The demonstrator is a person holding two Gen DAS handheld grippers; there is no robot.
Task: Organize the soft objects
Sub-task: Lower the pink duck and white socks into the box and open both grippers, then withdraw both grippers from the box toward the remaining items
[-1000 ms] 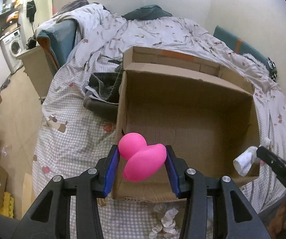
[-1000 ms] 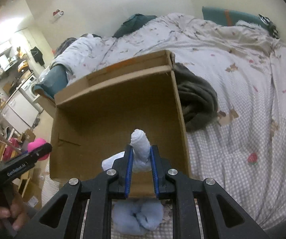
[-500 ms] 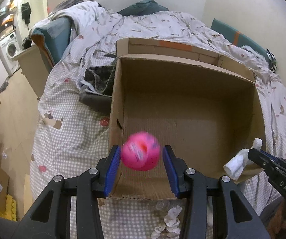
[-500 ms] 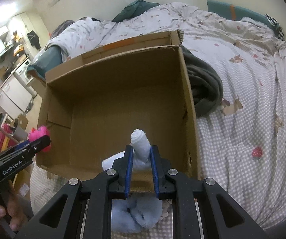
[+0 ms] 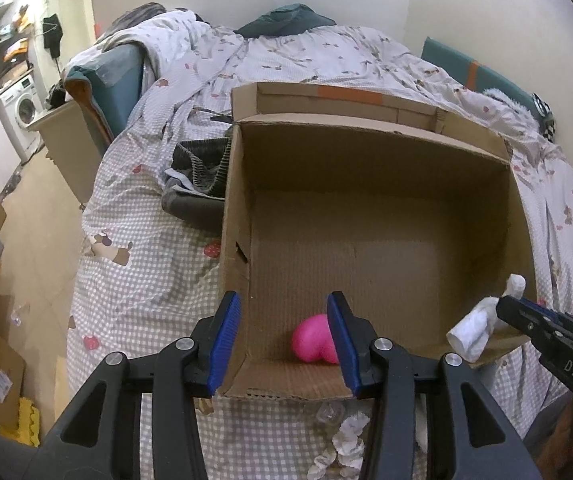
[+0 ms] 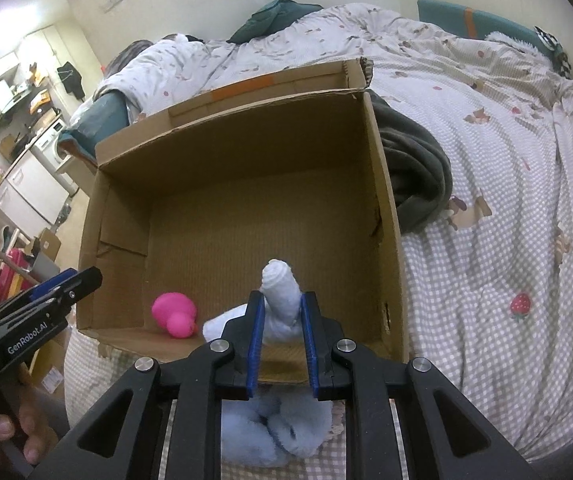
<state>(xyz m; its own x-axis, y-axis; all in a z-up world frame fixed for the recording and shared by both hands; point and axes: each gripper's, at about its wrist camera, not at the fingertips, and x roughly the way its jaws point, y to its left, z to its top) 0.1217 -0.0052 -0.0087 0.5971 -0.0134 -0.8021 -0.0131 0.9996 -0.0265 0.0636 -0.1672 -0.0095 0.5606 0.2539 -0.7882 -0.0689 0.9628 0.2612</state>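
Gaping tool, left: left gripper (image 5: 284, 322) has its jaws apart with nothing between them, poised over the near-left corner of the cardboard box (image 5: 370, 184).
Toy: pink toy (image 5: 313, 339) lies on the box floor just beyond those fingertips.
Right tool: right gripper (image 6: 280, 312) is clamped on a pale blue plush (image 6: 282, 294) over the near wall.

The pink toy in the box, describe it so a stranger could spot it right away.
An open cardboard box sits on the checked bedspread. In its near left corner lies the pink toy, smooth, rounded and bright. It is the only thing on the box floor.
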